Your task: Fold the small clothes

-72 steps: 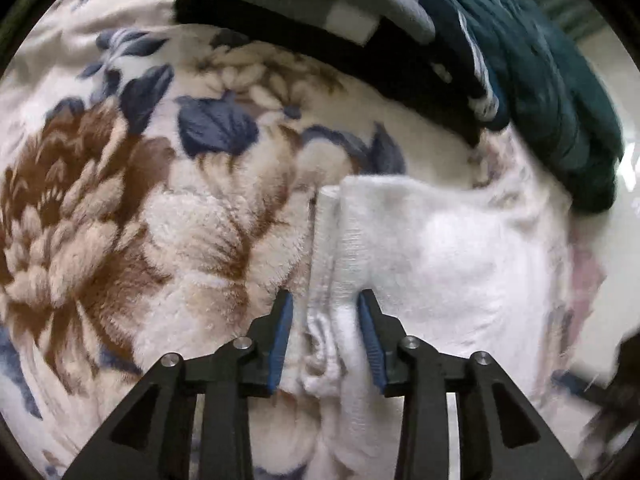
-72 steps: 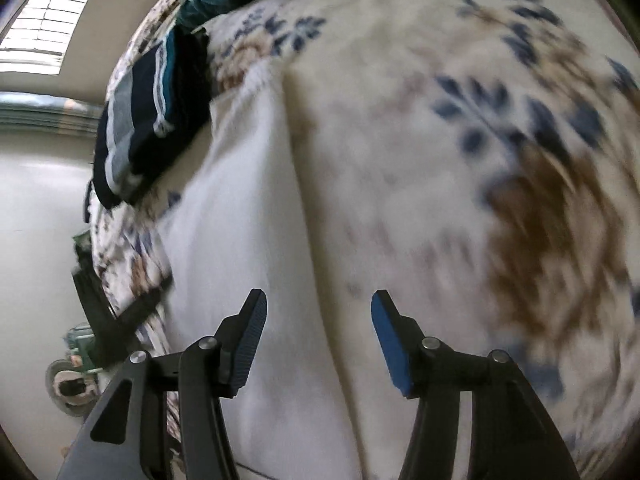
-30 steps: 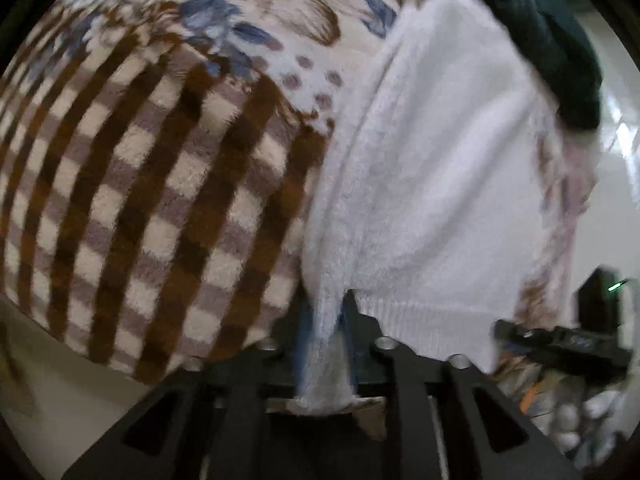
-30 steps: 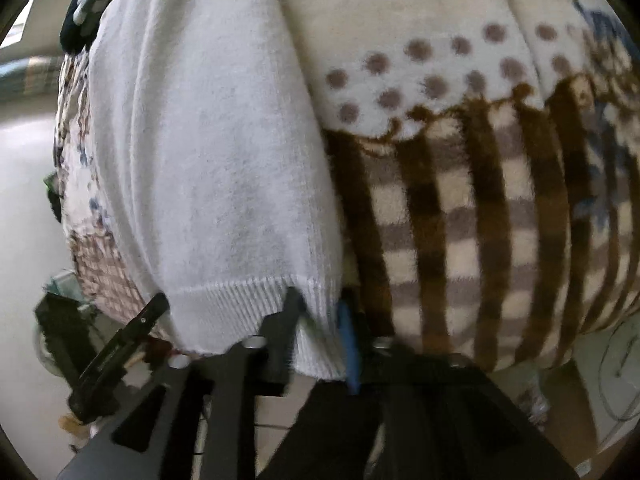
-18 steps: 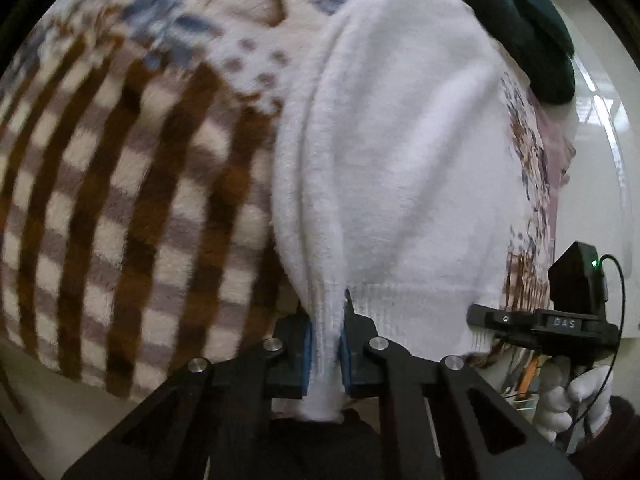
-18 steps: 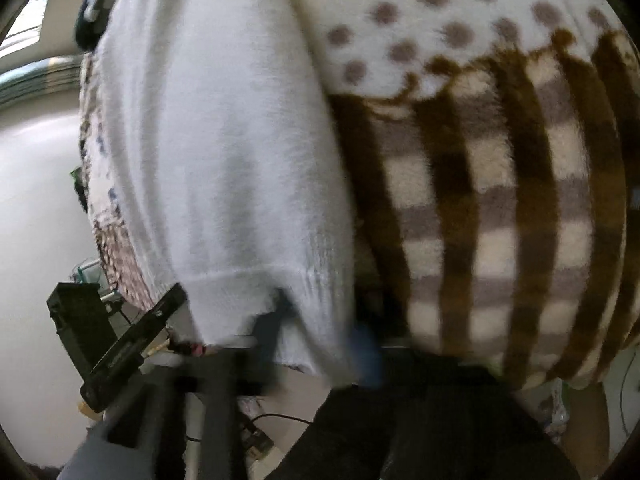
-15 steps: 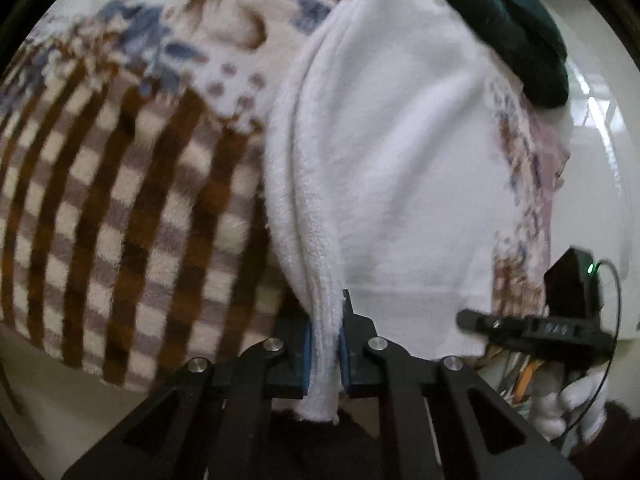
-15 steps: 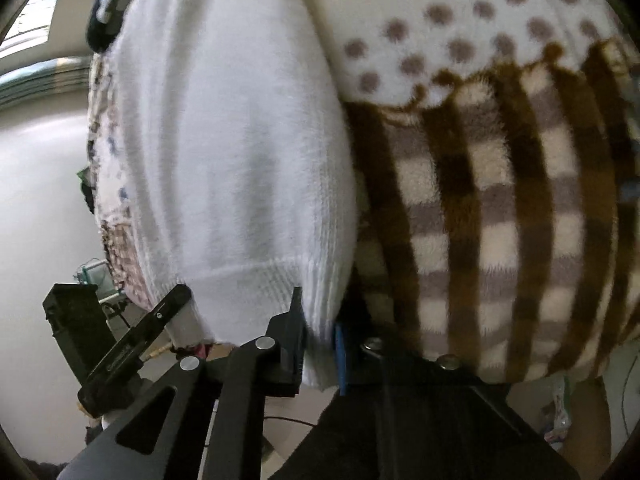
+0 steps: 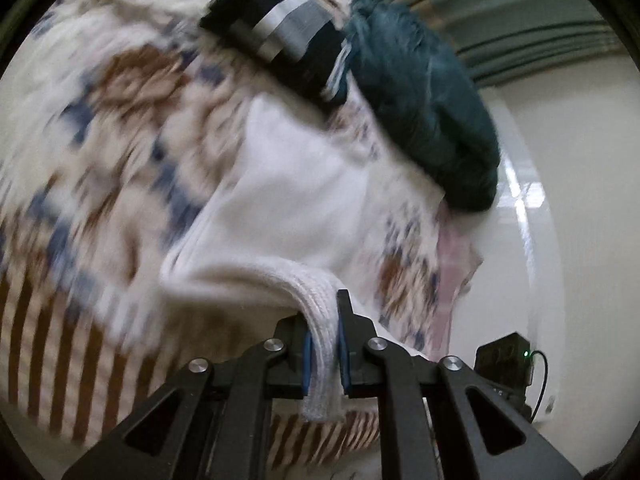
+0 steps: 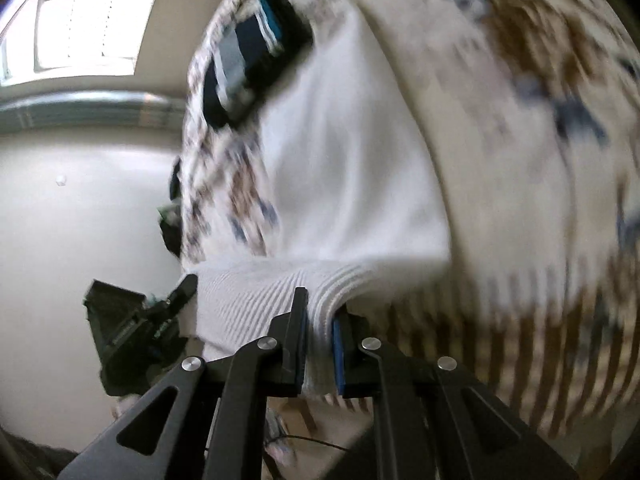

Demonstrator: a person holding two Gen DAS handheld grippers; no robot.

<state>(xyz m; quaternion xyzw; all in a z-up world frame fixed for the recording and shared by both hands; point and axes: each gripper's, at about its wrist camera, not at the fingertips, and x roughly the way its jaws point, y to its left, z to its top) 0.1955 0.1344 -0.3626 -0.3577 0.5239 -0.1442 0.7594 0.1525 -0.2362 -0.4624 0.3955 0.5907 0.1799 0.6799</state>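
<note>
Raised the ribbed hem of the white sweater (image 9: 304, 184) off the patterned blanket (image 9: 120, 128) since half a second ago, when that hem lay low against the brown-checked border; now hung bunched and arched above the floral part, with the body of the garment trailing away toward the far end of the bed; both views blurred by the sweep, so finer creases could not be read. Judged as the start of the bottom-to-top fold: hem lifted clear at both corners, not yet carried over or laid down.

Left tool (image 9: 323, 350) clamped nearly closed on one hem corner, blue pads squeezing a narrow band of ribbed knit that stuck out below them; right tool (image 10: 320, 354) likewise pinched tight on the other corner, the ribbing fanning out to its left. Both angled downward over the blanket's near edge, roughly side by side, with the hem stretched between them; right tool's black body glimpsed at the lower right of the left view, and the left one's at the lower left of the right view.

Left lying beyond the sweater at the far edge: a dark striped folded garment (image 9: 280, 44) and a teal bundle (image 9: 424, 120), touching each other, just past the sweater's top.
</note>
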